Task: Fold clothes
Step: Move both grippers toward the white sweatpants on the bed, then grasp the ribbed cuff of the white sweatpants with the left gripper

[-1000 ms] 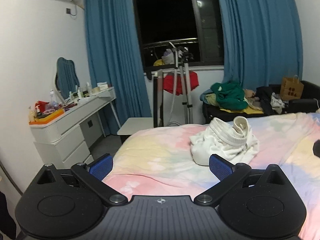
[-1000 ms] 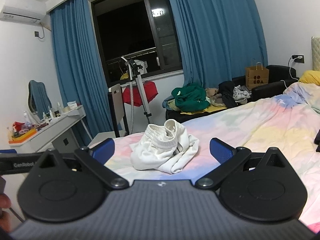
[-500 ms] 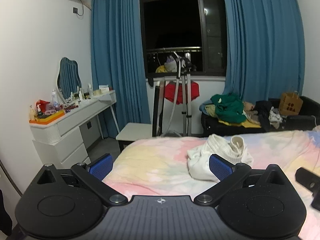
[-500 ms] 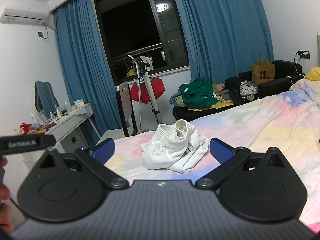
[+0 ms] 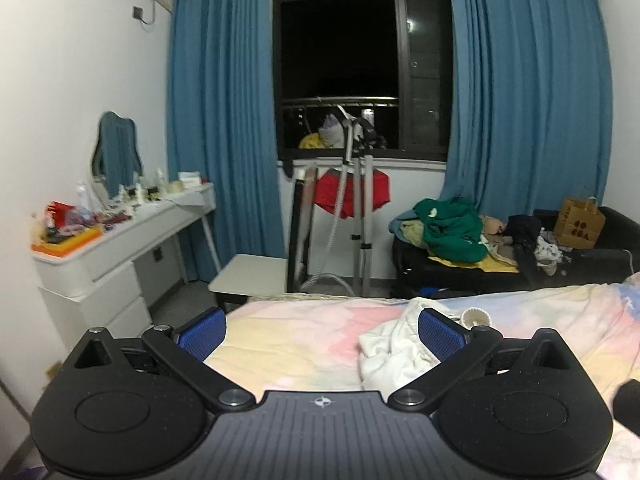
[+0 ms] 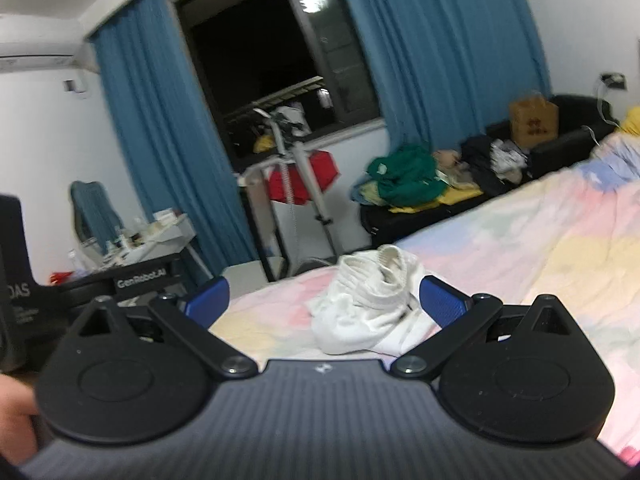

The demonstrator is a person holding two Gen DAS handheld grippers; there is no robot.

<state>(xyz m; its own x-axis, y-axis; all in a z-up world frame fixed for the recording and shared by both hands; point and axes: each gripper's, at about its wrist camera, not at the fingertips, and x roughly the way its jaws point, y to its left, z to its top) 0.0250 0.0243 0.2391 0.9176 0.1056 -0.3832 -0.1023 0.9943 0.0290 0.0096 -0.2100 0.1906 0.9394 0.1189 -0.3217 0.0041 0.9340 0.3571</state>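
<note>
Both the left tool point(image 5: 322, 330) and right tool point(image 6: 324, 294) gape wide and empty; the crumpled white garment point(image 6: 368, 308) on the bed point(image 6: 540, 256) looks soft and light, best pinched at its ribbed waistband point(image 6: 386, 258).

We see left gripper point(image 5: 322, 330) lowered and drawn back: white garment point(image 5: 394, 350) now sits low in left wrist view, partly behind right blue pad, where a second ago it lay clear above pads. Right gripper point(image 6: 324, 300) rolled, so room now tilts in its view; frame blurred, so we judge it moving. White garment point(image 6: 368, 300) looms larger between its pads, likely closer. Left gripper body point(image 6: 80, 292) now intrudes further at that view's left edge.
</note>
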